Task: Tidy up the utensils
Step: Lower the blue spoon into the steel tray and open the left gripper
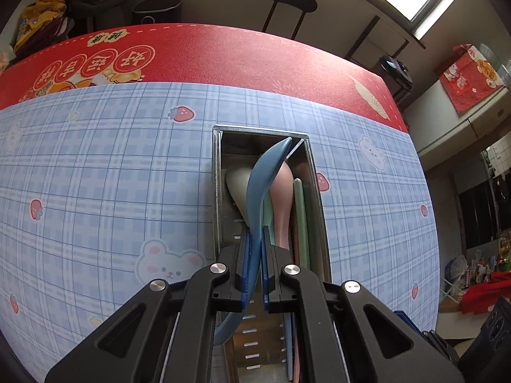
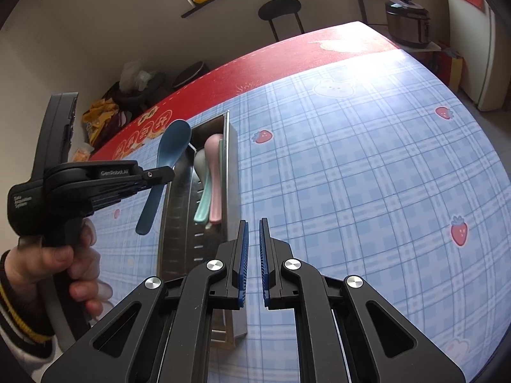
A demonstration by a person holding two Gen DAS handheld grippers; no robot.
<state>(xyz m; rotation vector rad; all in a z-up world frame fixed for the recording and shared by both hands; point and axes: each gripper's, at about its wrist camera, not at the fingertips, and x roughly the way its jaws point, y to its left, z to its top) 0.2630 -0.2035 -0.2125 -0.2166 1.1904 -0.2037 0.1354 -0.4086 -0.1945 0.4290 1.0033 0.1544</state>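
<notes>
The left gripper grasps a blue spoon above the metal tray, while only the right wrist view shows the empty, closed right gripper.

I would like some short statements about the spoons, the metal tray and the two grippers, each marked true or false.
1. The left gripper holds the blue spoon by its handle. True.
2. The right gripper grips the pink spoon. False: nothing is between its fingers, and the pink spoon lies in the metal tray.
3. The blue spoon already lies flat in the tray. False: it is held above it, in the left gripper.
4. A mint green spoon lies beside the pink one in the tray. True.
5. The tray stands on the red part of the table cover. False: it stands on the blue checked mat.
</notes>
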